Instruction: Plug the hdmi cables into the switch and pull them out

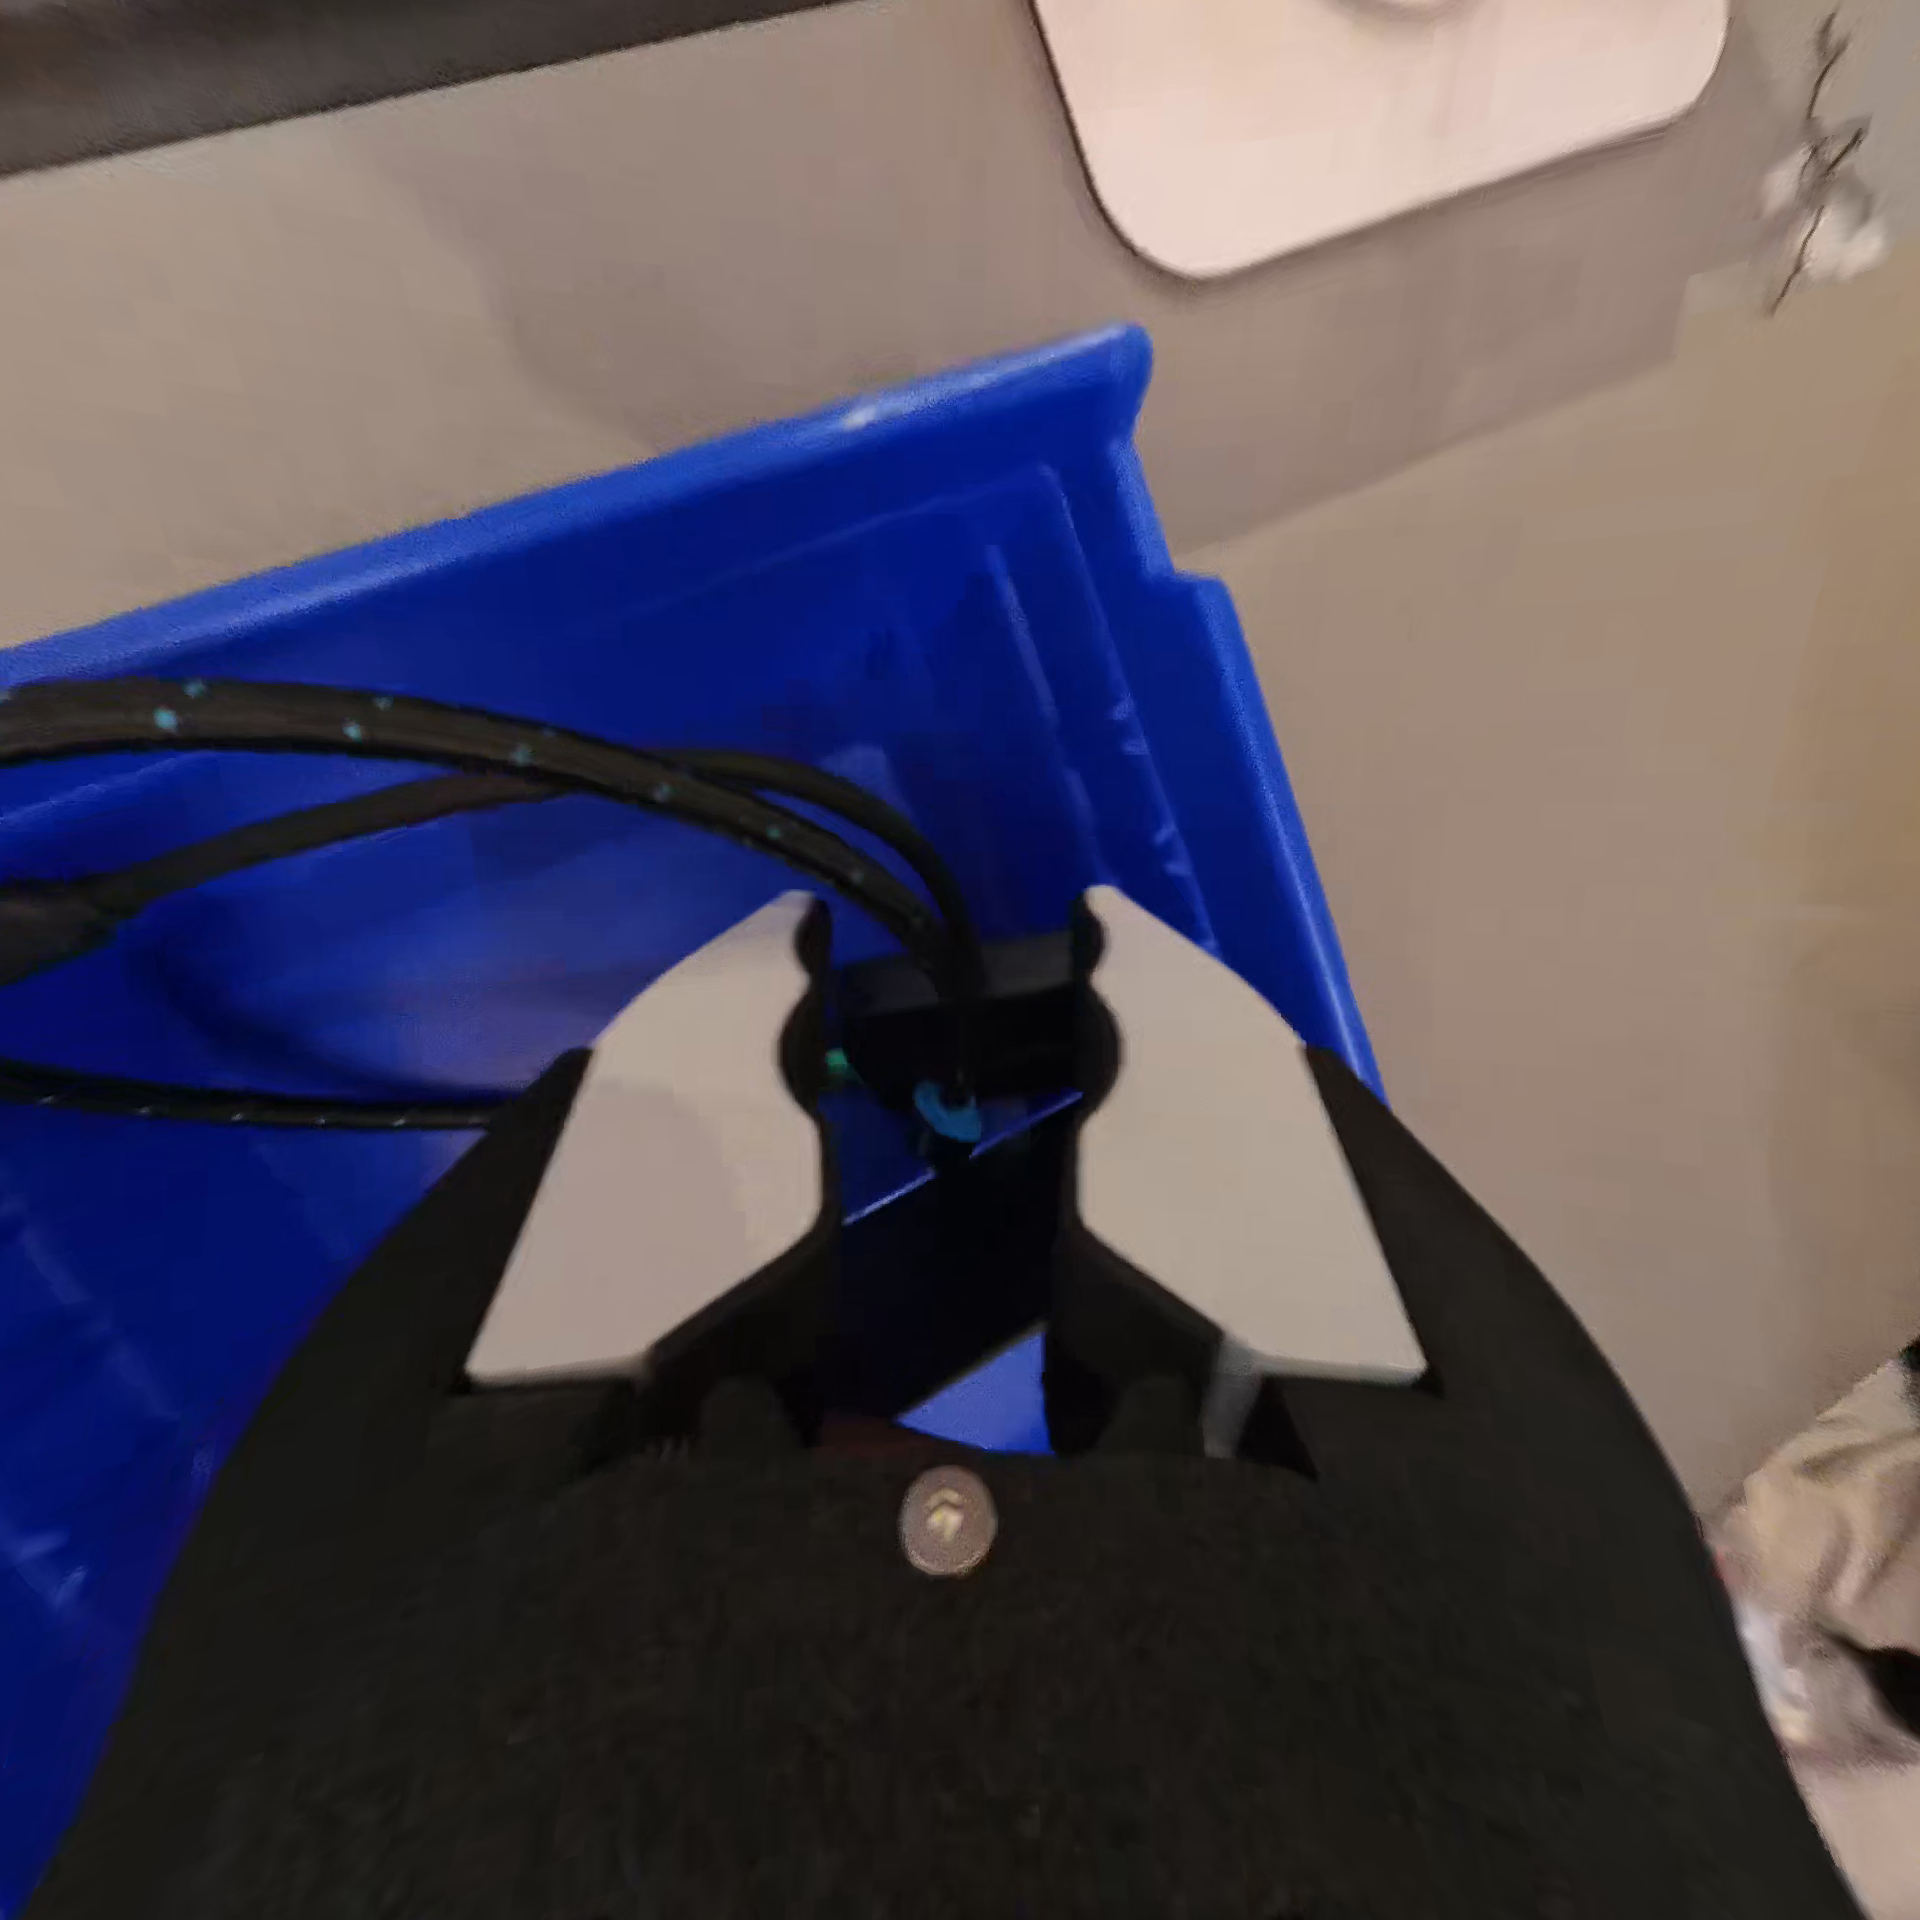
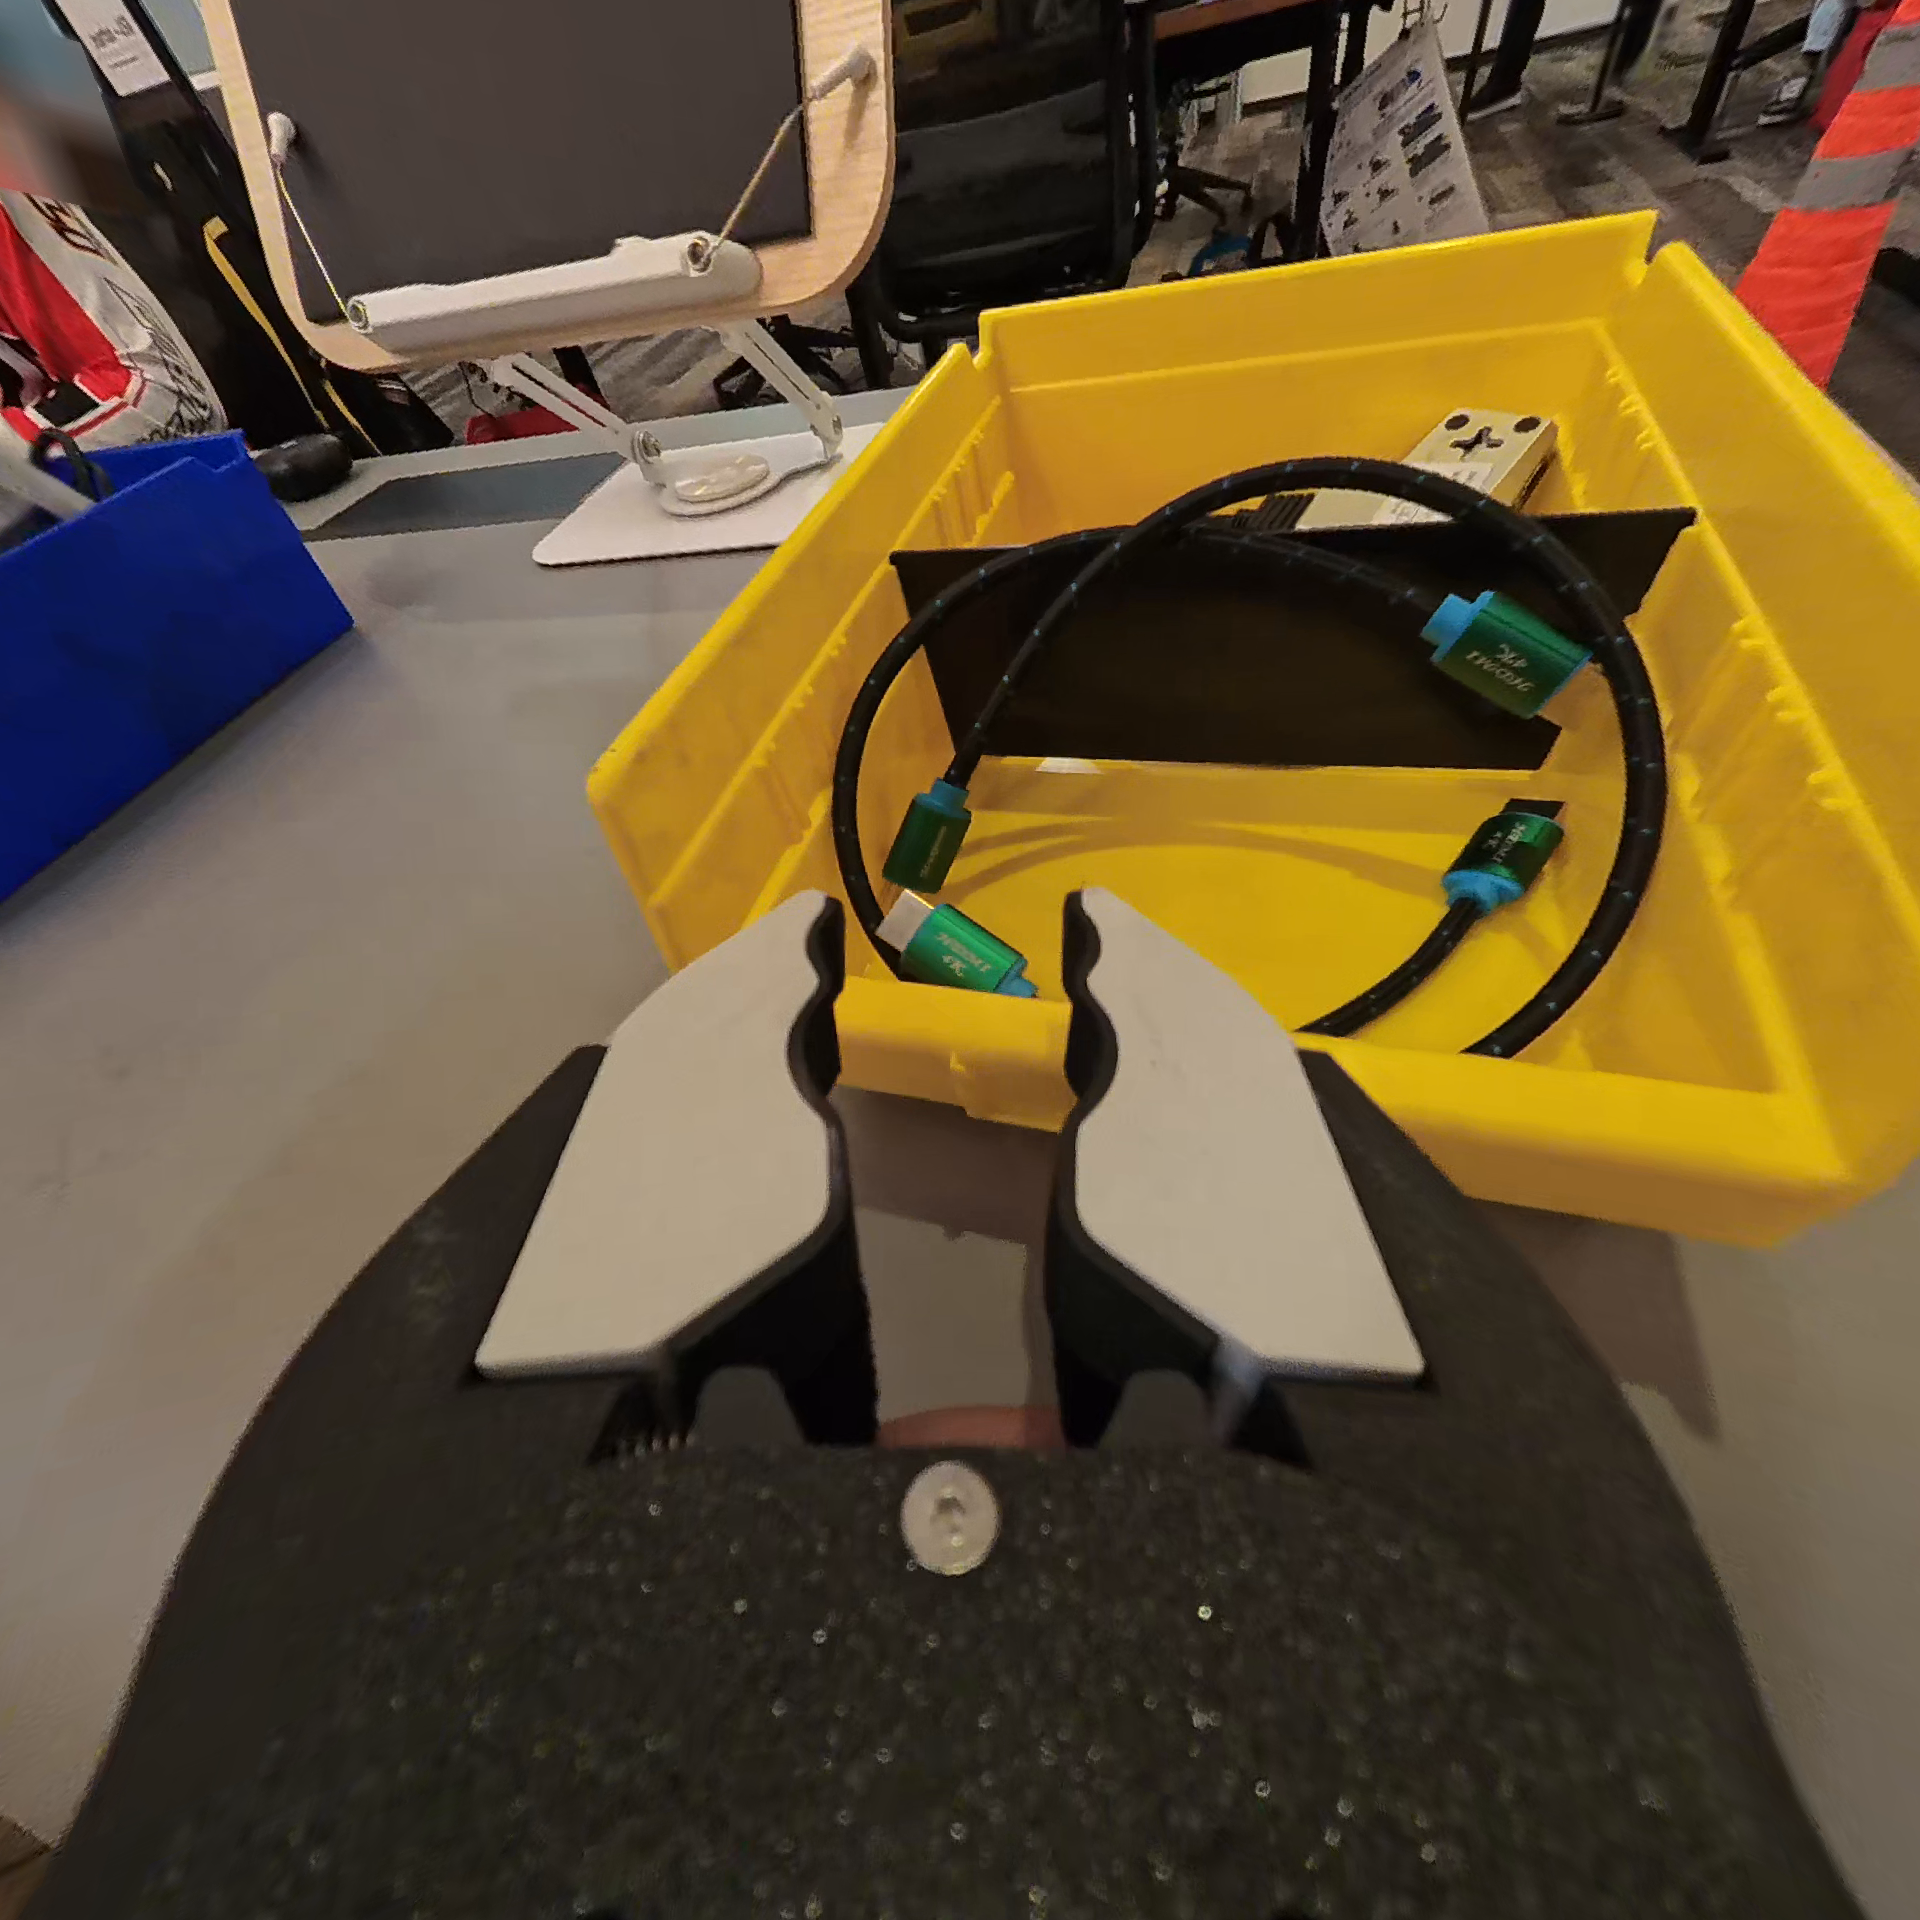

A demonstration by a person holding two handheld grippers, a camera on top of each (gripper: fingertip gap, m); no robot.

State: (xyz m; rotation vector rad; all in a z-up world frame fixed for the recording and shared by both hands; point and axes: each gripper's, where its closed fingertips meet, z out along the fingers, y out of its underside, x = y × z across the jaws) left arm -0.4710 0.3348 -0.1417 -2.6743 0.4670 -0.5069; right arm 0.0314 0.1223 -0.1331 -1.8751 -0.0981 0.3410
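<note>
Left wrist view: your left gripper point(image 1: 940, 997) pinches a black switch point(image 1: 935, 1023), cables point(image 1: 468, 748) apparently still plugged. Right gripper point(image 2: 945, 966) spread, empty; loose HDMI cables point(image 2: 1247, 748) just ahead in yellow bin point(image 2: 1455, 1122). Task looks mid-way.

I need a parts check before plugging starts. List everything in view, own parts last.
yellow bin: one, yellow, on the grey table
HDMI cables: coiled, black braided, four green plugs, in the yellow bin
divider: one, black, across the yellow bin
beige box: one, behind the divider
blue bin: one, blue, at the table's left
tablet stand: one, white, behind the bins
black block: one, cables attached, between the left fingers
left hand-held gripper: shut on the black block
right hand-held gripper: open, before the yellow bin
</note>
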